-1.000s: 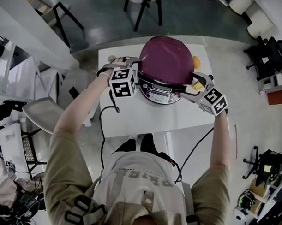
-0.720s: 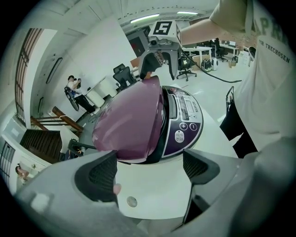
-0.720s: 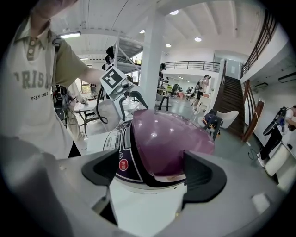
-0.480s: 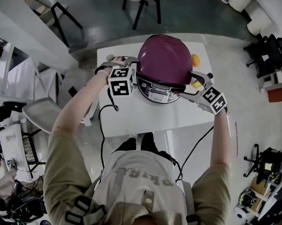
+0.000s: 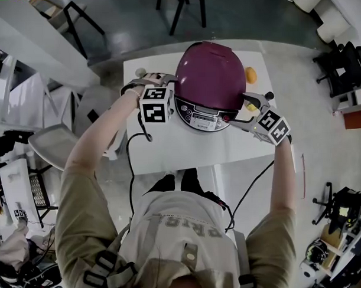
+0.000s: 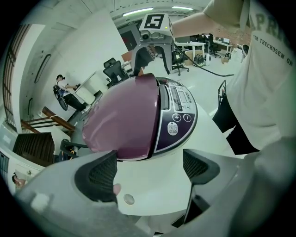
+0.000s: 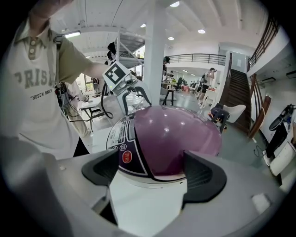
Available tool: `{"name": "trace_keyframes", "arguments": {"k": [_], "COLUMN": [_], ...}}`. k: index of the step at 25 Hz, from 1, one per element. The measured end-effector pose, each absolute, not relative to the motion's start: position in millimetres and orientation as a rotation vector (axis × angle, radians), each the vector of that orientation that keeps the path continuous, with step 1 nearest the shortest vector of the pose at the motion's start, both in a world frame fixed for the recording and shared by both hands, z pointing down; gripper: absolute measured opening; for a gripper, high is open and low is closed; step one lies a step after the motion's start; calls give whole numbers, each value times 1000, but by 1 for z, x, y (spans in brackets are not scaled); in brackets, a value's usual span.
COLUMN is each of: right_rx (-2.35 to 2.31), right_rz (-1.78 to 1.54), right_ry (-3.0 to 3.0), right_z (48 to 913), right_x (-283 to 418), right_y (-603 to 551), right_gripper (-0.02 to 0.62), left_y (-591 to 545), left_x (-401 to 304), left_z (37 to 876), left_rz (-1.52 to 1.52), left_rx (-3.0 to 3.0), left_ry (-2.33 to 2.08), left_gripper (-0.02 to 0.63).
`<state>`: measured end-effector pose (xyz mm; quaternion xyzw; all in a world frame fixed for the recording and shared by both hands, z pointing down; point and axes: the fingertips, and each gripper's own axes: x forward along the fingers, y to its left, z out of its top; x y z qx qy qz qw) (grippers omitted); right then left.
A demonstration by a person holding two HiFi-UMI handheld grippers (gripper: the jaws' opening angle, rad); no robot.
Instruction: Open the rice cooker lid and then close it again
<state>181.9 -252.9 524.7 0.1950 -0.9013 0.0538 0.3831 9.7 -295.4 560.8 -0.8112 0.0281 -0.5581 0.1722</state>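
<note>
Lid: the purple lid (image 5: pixel 210 71) sits lower and flatter on the rice cooker (image 5: pixel 194 110) than a second ago. Its front edge now meets the control panel (image 5: pixel 208 118), and it looks closed.
Cooker: upright at the far middle of the white table (image 5: pixel 169 152), between both tools.
Left gripper (image 6: pixel 148 170): released, jaws wide apart beside the cooker's left flank, gripping nothing.
Right gripper (image 7: pixel 149 170): also released, jaws spread, facing the cooker's right side with no contact visible.
Change: the dome has dropped while the grippers have barely shifted.
Meaning: the open-and-close cycle seems all but finished, though whether the latch has caught cannot be told.
</note>
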Motion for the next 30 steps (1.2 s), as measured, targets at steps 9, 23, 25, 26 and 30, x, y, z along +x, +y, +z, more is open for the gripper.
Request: {"name": "trace_keyframes", "arguments": {"k": [9,23,25,26,30], "right_rx": [455,411,401,400,432], "right_rz": [168,250,246,249,312], "right_ry": [-2281,-2270,-2254,-2252,-2278], "right_z": [531,533,534,534,532], "right_x": [183,186,186,186,187], "right_y": [-250,-255,-255,-255,-258], "right_gripper": [408,408,408,408,405], "left_y": [-293,-296,-296,-296,-296], "left_x": [9,5,4,4,4], "left_z": [568,572,572,572,573], "left_rz": [-1600,-1655,-1669,-1676,-1688], "left_rx": [-2284,-2196,-2182,-2180,-2172], "left_ry": [27,-51,-65,-70,-87], "left_gripper": [459,459,459,459,458]}}
